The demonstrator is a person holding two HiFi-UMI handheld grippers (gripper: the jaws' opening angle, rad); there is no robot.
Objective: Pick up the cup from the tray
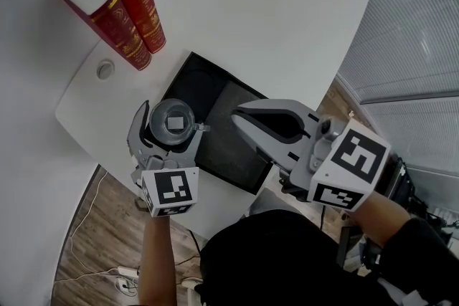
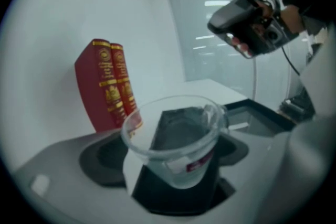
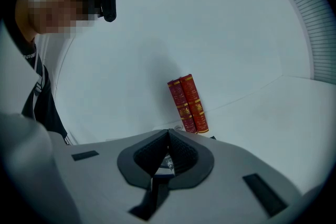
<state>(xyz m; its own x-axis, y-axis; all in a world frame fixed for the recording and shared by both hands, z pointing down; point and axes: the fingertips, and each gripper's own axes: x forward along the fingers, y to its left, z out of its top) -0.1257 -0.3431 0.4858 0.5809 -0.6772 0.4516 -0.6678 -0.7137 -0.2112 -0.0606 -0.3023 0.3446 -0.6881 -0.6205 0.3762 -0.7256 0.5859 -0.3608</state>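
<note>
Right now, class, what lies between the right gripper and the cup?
Only bare black tray separates the right gripper from the cup, as the head view shows.

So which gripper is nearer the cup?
Left. The left gripper has the cup between its open jaws; the right gripper hangs over the tray, apart from the cup.
</note>
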